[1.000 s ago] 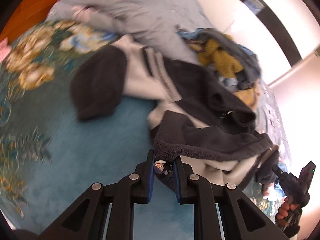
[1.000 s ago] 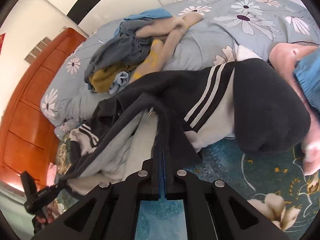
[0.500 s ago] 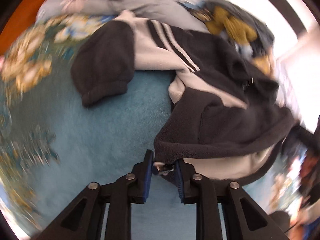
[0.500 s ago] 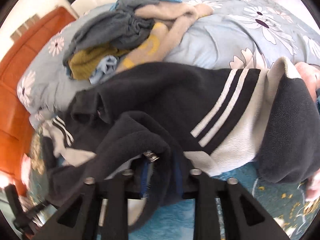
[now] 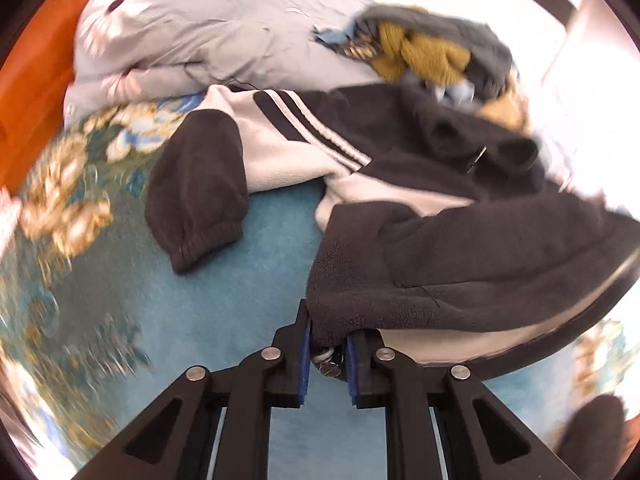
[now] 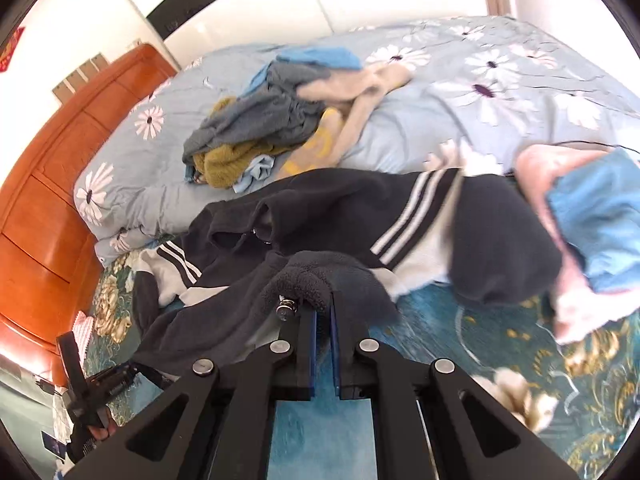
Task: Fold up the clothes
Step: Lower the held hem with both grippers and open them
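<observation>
Now both my claws pinch the dark fleece jacket's (image 5: 460, 264) hem, left gripper (image 5: 326, 354) just tightened, right gripper (image 6: 323, 322) nearly shut, its body stretching away across the blue blanket (image 5: 224, 320), probably lengthwise.

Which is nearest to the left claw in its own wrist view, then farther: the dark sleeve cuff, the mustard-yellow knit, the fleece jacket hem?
1. Fleece jacket hem, gripped in the left claw.
2. Dark sleeve cuff, on the teal blanket, upper left.
3. Mustard-yellow knit, in the pile at top right.
</observation>
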A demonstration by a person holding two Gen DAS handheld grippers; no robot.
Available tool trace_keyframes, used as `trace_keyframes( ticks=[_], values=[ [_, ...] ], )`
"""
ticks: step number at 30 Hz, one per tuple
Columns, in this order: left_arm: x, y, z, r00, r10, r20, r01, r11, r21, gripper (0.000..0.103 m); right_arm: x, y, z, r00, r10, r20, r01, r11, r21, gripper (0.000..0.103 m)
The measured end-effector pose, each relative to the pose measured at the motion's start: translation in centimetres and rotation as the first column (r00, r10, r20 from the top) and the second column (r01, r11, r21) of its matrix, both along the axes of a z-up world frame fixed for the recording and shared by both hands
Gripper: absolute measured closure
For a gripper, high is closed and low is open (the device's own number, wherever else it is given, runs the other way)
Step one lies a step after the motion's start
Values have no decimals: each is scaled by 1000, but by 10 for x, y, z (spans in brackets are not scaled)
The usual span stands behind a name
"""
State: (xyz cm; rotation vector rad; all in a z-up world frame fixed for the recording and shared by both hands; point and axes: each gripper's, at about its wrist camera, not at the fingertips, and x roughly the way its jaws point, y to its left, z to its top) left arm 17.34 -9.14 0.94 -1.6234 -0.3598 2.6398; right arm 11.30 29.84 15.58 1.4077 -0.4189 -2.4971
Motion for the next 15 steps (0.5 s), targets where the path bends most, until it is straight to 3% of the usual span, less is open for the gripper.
trace_keyframes(
  ticks=[3,6,11,15],
  values=[
    [25,-5,24,1000,-7,-18,8,999,49,88,33,21,10,1000,-12,-1,12,1000,-11,98],
    [50,-3,41,998,-54,-10,54,998,19,88,70,42,13,1000,-9,30,10,999,-32,98],
    [91,-5,22,987,-69,144,73,997,-25,88,126,58,-18,985,18,172,-14,1000,-28,98],
    [106,-5,-11,963,-36,268,52,997,-53,88,150,54,-59,945,54,323,-47,998,-29,98]
  ],
)
